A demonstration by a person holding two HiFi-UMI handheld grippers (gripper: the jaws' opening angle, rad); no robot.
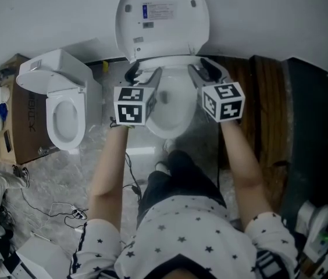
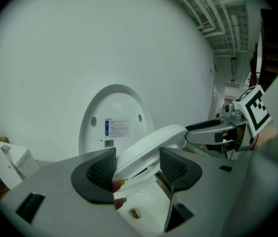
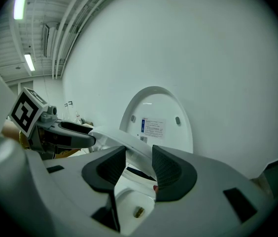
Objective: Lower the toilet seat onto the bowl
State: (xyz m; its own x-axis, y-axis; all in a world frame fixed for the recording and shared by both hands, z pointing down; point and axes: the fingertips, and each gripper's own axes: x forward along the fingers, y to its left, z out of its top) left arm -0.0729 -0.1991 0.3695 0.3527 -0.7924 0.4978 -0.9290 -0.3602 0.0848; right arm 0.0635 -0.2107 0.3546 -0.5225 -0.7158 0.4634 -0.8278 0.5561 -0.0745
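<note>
Roughly halfway. Left hand-held gripper (image 2: 136,169) clenched on the toilet seat (image 2: 149,142), rim caught between its pads. Right hand-held gripper (image 3: 139,169) grasping the same seat from the opposite side. Seat tilted between the two, well forward of the upright lid (image 1: 161,16) beyond the jaws, not yet resting on the bowl (image 1: 170,112) beneath them. Left to do, by the look of it: easing the seat fully down onto the rim, then releasing both grips.

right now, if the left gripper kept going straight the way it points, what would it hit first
The seat: it sits between the left gripper's jaws. Past that, the raised lid stands in line, though how far back is hard to judge.
</note>
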